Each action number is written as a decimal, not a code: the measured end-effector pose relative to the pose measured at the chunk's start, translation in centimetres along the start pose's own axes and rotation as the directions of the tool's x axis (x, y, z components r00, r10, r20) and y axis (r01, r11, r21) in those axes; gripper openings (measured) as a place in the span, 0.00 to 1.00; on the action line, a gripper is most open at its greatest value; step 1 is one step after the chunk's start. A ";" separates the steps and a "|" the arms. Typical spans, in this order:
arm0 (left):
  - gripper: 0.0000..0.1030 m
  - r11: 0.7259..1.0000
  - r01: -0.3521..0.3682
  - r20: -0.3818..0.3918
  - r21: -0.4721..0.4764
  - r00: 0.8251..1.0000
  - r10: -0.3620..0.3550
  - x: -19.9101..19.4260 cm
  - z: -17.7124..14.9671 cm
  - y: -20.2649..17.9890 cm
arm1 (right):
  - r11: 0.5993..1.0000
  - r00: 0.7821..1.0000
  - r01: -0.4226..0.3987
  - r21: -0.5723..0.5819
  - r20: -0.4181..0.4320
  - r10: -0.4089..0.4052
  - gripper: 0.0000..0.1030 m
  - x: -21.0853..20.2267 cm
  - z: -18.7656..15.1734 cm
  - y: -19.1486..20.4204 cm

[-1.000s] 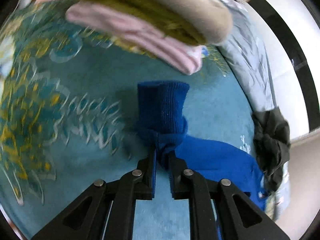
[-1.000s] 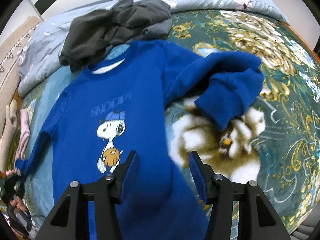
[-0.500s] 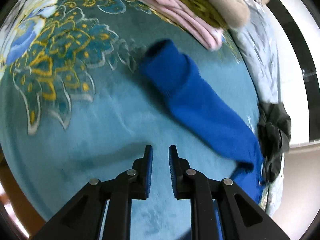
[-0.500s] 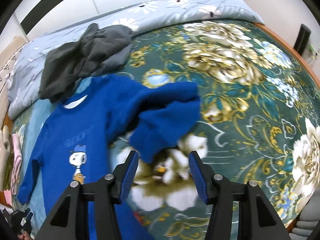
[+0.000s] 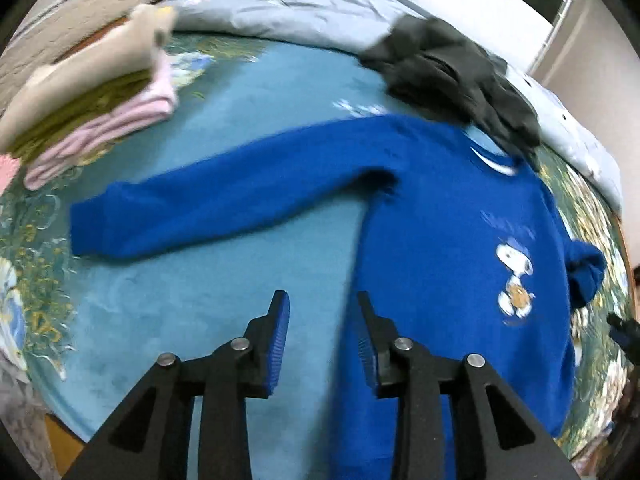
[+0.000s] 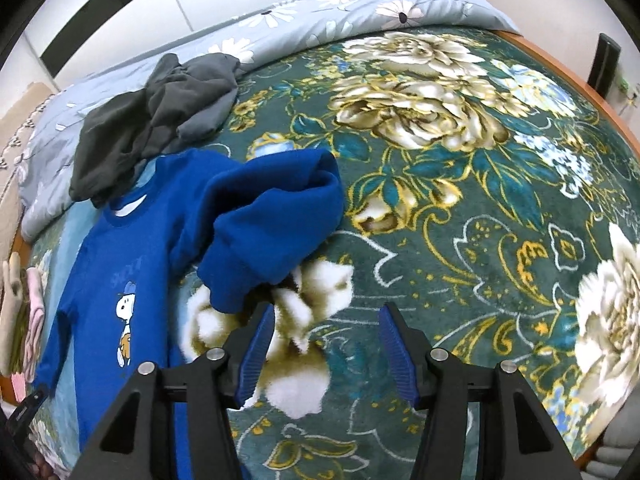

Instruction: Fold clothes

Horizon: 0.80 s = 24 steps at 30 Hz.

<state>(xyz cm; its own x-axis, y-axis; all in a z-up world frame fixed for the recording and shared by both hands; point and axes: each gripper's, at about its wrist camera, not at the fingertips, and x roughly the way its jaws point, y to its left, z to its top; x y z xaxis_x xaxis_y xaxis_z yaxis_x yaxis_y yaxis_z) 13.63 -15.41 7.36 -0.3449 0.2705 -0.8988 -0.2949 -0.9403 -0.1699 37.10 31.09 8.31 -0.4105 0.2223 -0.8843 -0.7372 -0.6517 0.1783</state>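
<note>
Two pairs of tongs hang over a bed, both spread and holding nothing. The left tongs point(image 5: 322, 332) hover just above the lower side edge of the blue sweatshirt point(image 5: 448, 248), whose body lies flat, front up, on the teal floral blanket point(image 5: 248, 92). Its one sleeve point(image 5: 224, 208) stretches straight out sideways toward the stack of folded clothes point(image 5: 88, 92), with bare blanket between cuff and stack. In the right wrist view the right tongs point(image 6: 326, 344) hover over open blanket, near the other sleeve point(image 6: 264, 216), which is bunched and doubled back on itself with its cuff lying nearest the tongs. To the right of that sleeve the blanket is wide open out to the wooden bed edge point(image 6: 560, 64).

A dark grey garment point(image 6: 160, 116) lies crumpled at the sweatshirt's collar, overlapping it slightly and hiding part of the neckline. The sweatshirt's hem runs out of sight behind the tongs in both views. The left wrist view is smeared by motion, so the lettering above the cartoon dog print point(image 5: 516, 280) cannot be read. A dark object at the far right edge of that view is cut off and cannot be identified.

A pale blue quilt with white flowers point(image 6: 340, 12) is heaped along the far side of the bed, before white wall panels with a black stripe point(image 6: 120, 4).
</note>
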 end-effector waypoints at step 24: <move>0.32 0.983 -0.111 -0.018 -0.148 0.994 0.110 0.6 -0.2 -0.5 | 0.997 0.992 -0.068 0.022 -0.109 0.070 0.37 7.4 3.8 6.3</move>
<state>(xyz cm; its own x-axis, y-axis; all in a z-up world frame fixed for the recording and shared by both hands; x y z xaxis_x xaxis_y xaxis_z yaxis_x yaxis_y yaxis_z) 13.69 -14.84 6.83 -0.3596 0.1618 -0.9190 -0.1197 -0.9847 -0.1265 27.36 31.34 4.52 -0.4003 0.0958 -0.9114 -0.7190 -0.6494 0.2475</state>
